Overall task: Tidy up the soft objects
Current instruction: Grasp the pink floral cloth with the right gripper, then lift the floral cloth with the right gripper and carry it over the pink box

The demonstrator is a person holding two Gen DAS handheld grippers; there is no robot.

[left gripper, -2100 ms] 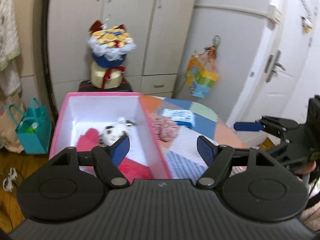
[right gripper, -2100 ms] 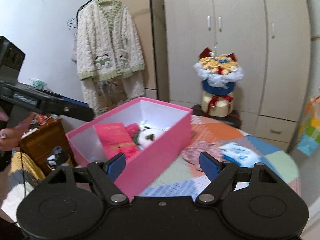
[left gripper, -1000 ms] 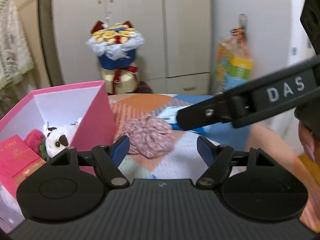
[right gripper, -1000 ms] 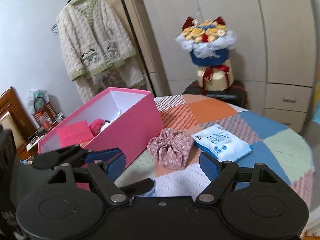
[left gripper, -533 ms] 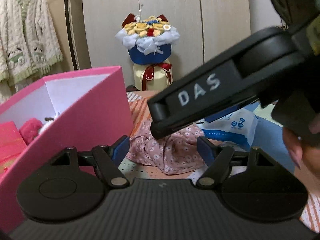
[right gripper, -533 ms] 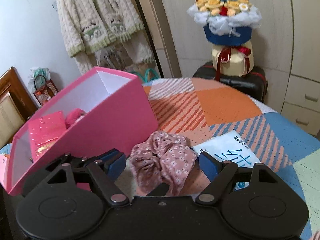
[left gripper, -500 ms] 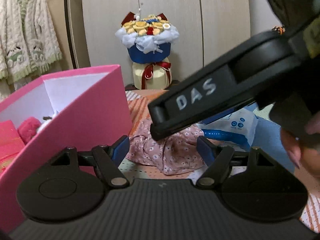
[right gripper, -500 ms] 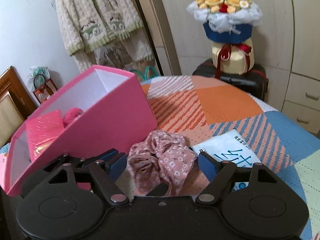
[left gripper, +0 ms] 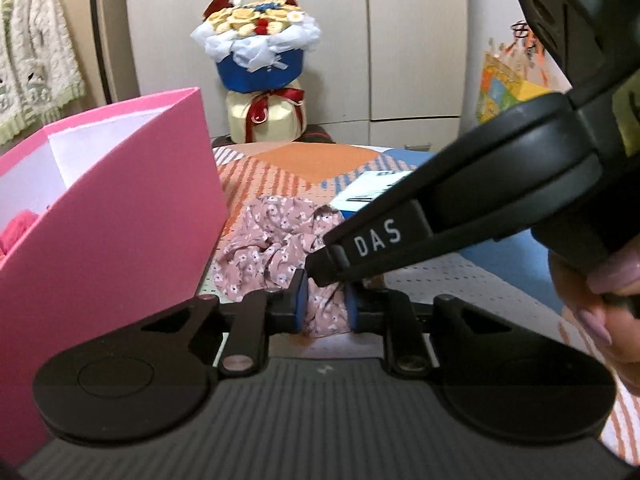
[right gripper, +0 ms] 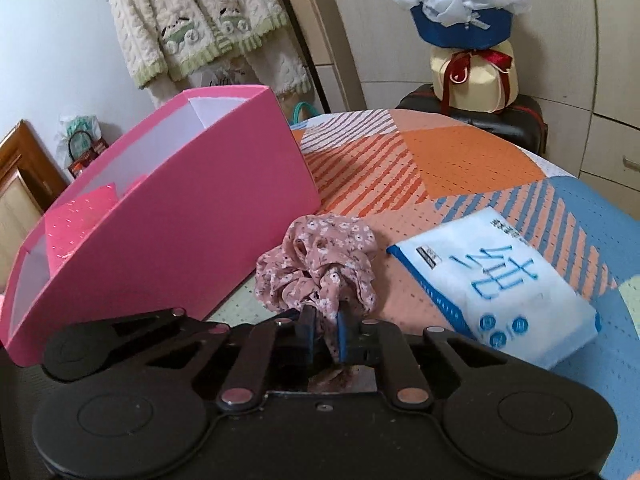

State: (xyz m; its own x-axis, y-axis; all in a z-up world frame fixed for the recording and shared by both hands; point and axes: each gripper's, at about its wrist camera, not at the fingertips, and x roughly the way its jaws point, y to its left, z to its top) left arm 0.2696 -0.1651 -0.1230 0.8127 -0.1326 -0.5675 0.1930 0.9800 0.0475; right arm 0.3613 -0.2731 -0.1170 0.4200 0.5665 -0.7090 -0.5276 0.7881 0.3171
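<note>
Scrunchie: the pink floral scrunchie [right gripper: 316, 264] lies bunched on the patchwork tablecloth [right gripper: 460, 160], just beside the pink box [right gripper: 200, 216] and near the blue-and-white wipes pack [right gripper: 496, 280].
Change: 0.5 s ago both sets of fingers stood wide apart around it; now both have closed on the fabric.
Left gripper [left gripper: 323, 306]: blue pads pinching a fold at the near edge.
Right gripper [right gripper: 324, 330]: pads pressed tight on another fold.
Meaning: the grasp looks secured by 2 grippers; lifting it into the box seems next.
Box contents: something red and a pink card show inside.
</note>
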